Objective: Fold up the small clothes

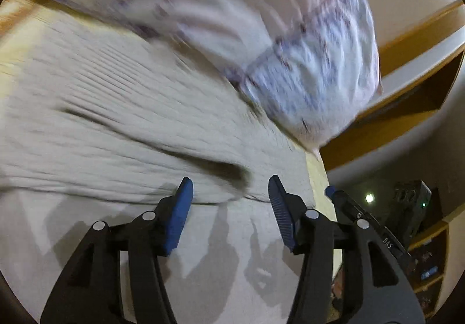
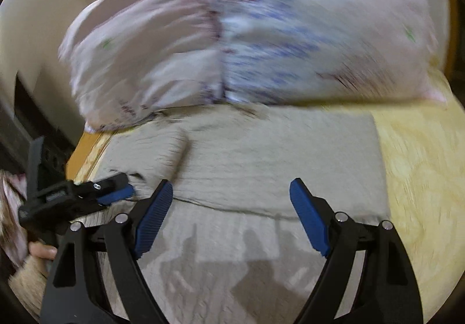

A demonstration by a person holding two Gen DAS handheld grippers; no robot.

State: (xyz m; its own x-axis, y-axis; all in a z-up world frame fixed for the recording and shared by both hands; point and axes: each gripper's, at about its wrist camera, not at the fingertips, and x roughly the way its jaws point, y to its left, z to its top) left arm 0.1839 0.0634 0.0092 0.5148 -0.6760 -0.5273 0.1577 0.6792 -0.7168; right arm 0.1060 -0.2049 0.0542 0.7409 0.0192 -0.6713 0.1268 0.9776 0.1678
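Both our left gripper [image 1: 229, 190] and right gripper [image 2: 231, 193] hover with fingers apart, holding nothing; we should pinch the grey garment's [image 2: 261, 144] lower-frame edge evenly.

right tongs [image 2: 231, 218] spread, grey cloth [image 2: 261, 155], pillow [image 2: 247, 33]

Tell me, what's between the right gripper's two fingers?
Nothing is held. Between the right gripper's open fingers the right wrist view shows only the beige garment lying on the table.

Home bedroom – patterned pillow [image 2: 247, 33], wooden shelving [image 1: 421, 86] – likely.
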